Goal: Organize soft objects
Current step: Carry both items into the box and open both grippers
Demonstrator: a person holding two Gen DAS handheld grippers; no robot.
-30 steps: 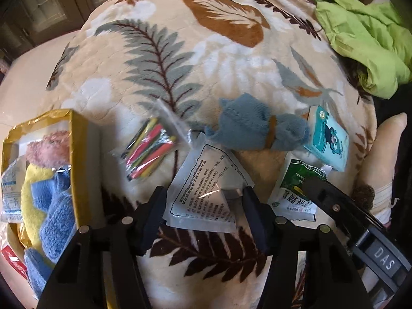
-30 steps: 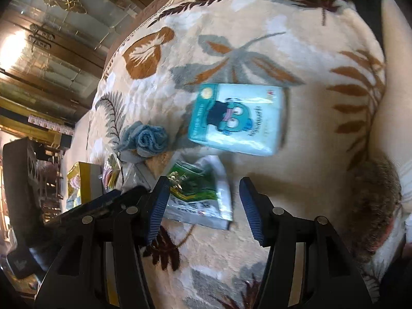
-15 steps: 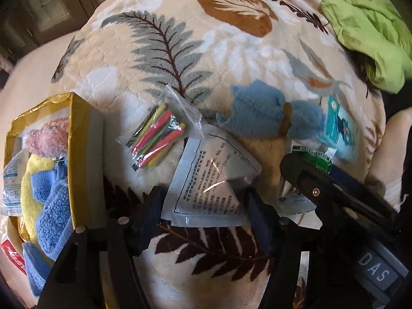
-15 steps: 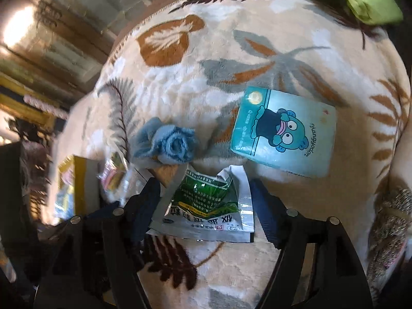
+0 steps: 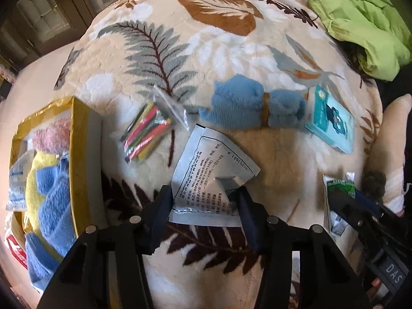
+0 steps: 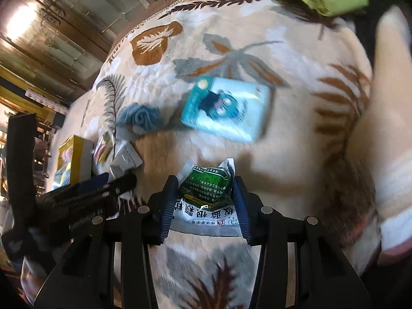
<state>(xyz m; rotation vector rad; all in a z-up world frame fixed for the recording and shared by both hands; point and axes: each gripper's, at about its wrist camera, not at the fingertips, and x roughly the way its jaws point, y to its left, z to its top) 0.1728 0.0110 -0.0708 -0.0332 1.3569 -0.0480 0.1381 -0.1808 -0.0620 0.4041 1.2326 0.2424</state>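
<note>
My left gripper (image 5: 204, 202) is shut on a white sachet with black print (image 5: 209, 177) that lies on the leaf-patterned blanket (image 5: 206, 51). My right gripper (image 6: 206, 193) is shut on a green and white sachet (image 6: 207, 193), which buckles between the jaws; it also shows in the left wrist view (image 5: 337, 198). A blue rolled sock (image 5: 252, 106) lies beyond, next to a teal tissue pack (image 5: 331, 121) and a clear bag of coloured sticks (image 5: 149, 131). A yellow-rimmed box (image 5: 79, 159) at the left holds soft cloths.
A green garment (image 5: 360, 23) lies at the far right of the blanket. A beige cushion (image 6: 386, 128) rises at the right edge. The sock (image 6: 140, 117) and tissue pack (image 6: 226, 108) lie beyond the right gripper.
Both grippers have closed on their sachets. The right gripper has drawn the green sachet back and right, away from the sock. The left view has shifted slightly.
</note>
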